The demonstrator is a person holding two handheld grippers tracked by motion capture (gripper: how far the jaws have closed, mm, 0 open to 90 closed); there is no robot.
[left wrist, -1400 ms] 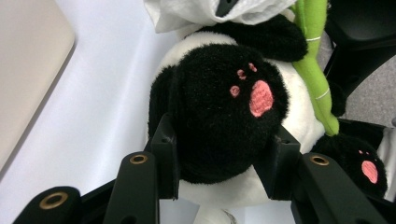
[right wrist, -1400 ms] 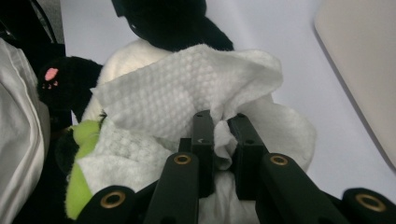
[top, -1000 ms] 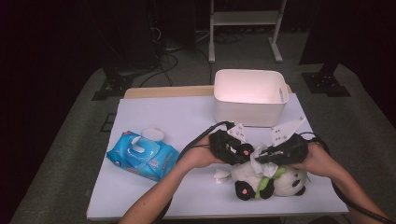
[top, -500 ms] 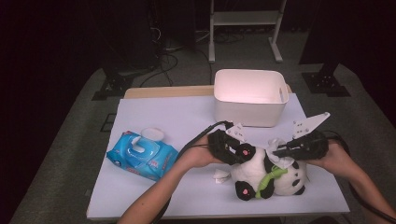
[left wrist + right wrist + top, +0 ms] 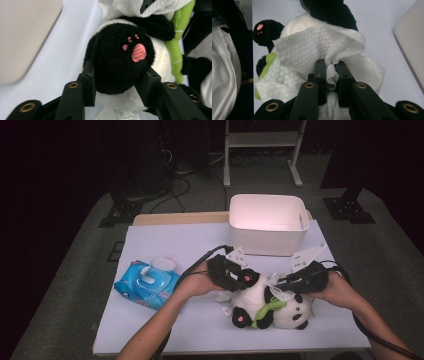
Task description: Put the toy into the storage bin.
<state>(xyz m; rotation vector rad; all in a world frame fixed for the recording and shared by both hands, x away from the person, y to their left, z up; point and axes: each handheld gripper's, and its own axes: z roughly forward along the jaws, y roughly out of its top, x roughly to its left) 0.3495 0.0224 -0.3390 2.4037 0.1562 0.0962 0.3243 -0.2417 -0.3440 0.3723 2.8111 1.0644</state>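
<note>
**Holding a panda toy's paw while pinching a wipe over it**

I work at a white table (image 5: 165, 245) with a gripper in each hand. A plush panda (image 5: 272, 307) lies near the front edge, right of centre, with a green bamboo piece (image 5: 264, 312) across its belly.

My left gripper (image 5: 246, 277) is clamped on one of the panda's black paws (image 5: 120, 57). In the left gripper view the paw, with its pink pads, bulges between my two jaws, which press into it from both sides. The jaws have just eased open slightly, and the paw is still squeezed between them.

My right gripper (image 5: 280, 287) is closed on a white wipe (image 5: 317, 50). In the right gripper view the jaws stand almost together with a fold of the textured cloth caught between them, and the rest drapes over the panda's white body.

A white bin (image 5: 267, 222) stands near the back edge of the table, close behind both grippers; its rim shows as a pale corner in both gripper views. A blue pack of wipes (image 5: 147, 282), its lid flipped up, lies near the left edge, well apart from the panda. Between the pack and my left forearm the table is bare, and a strip of bare surface runs along the front edge below the panda.
</note>
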